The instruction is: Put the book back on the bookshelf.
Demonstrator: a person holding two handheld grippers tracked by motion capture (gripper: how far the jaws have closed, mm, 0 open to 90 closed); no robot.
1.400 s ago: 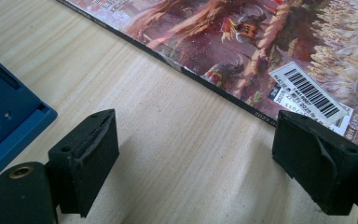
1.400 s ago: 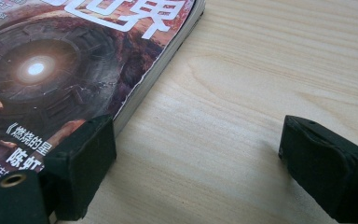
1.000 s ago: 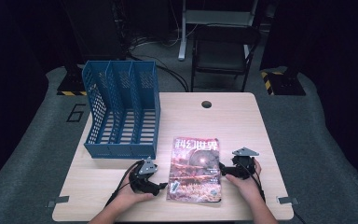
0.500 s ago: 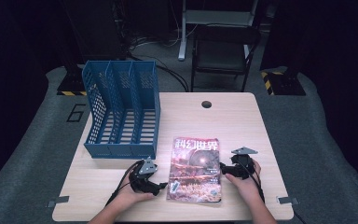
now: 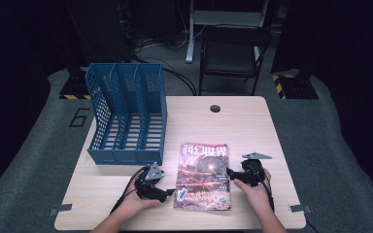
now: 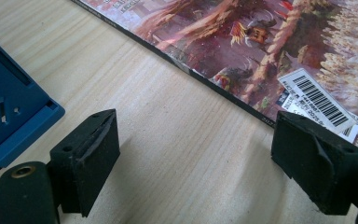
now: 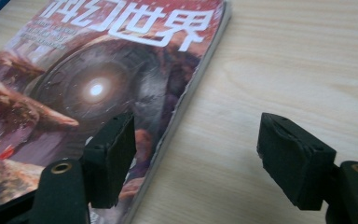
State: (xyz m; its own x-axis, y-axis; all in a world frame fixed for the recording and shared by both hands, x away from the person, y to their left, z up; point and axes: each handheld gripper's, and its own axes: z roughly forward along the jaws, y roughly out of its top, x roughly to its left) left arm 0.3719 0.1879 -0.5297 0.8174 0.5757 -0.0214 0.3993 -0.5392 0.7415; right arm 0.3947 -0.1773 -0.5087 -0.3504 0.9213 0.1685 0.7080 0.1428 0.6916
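Your left claw (image 5: 166, 193) sits low on the tabletop (image 5: 252, 126) at the magazine's 9 o'clock, jaws spread wide and empty. In the left gripper view, one pad is just over the barcode corner while the other stands on bare wood, so the spine edge lies between them. Well beyond it, toward 11 o'clock, the blue file rack (image 5: 126, 116) lies with its slots facing up and nothing in them.

The magazine (image 5: 204, 174) lies flat, cover up, near the front edge of the tabletop, between your two hands.

Your right claw (image 5: 229, 172) rests at the magazine's 3 o'clock, jaws also parted and gripping nothing. In the right gripper view, one pad hangs over the cover and the other over bare wood, straddling the page edge.

This looks like the approach to a two-sided pickup, likely bound for the rack. Next you need one pad to slip under an edge before you close; the magazine lies flush, so tilt in low.
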